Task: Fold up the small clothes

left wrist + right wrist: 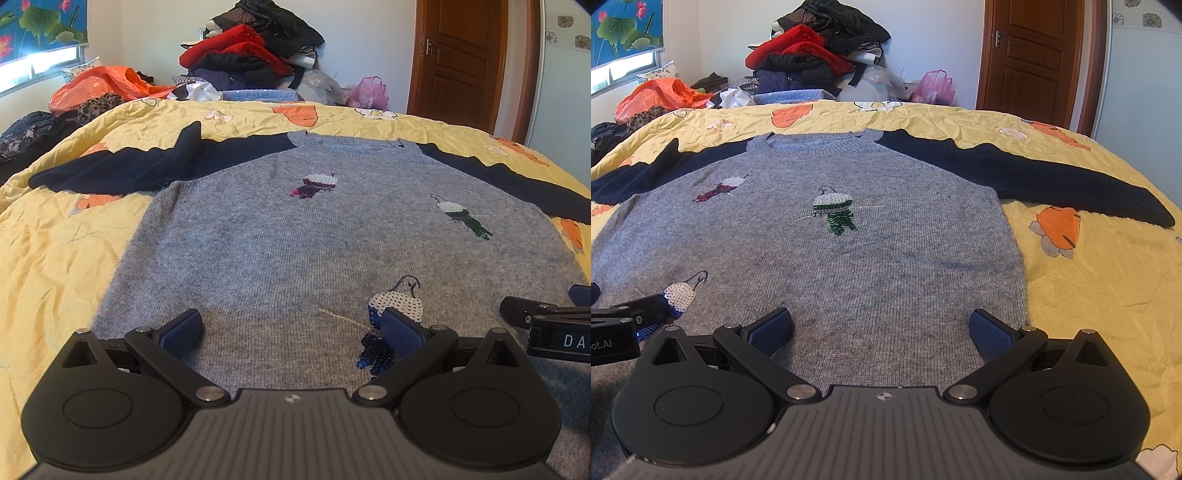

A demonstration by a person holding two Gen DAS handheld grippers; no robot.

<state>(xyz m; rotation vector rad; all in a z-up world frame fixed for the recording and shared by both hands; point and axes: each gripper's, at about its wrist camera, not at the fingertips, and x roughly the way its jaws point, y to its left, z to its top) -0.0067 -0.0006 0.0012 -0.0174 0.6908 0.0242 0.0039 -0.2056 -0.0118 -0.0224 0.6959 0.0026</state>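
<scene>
Yellow floral bedspread [1089,280], grey sweater [868,258] with navy sleeves spread flat on it, neckline far side. Left gripper [291,328] and right gripper [881,328] both wide open over the hem, gripping nothing. Clothes pile [820,48] behind the bed.

sweater [295,240] hem: hidden behind gripper bodies | right sleeve [517,184]: cut by edge

We see a yellow floral bedspread [55,258], pale walls [369,44], a brown wooden door [458,62] and a daylit window [40,66].
</scene>
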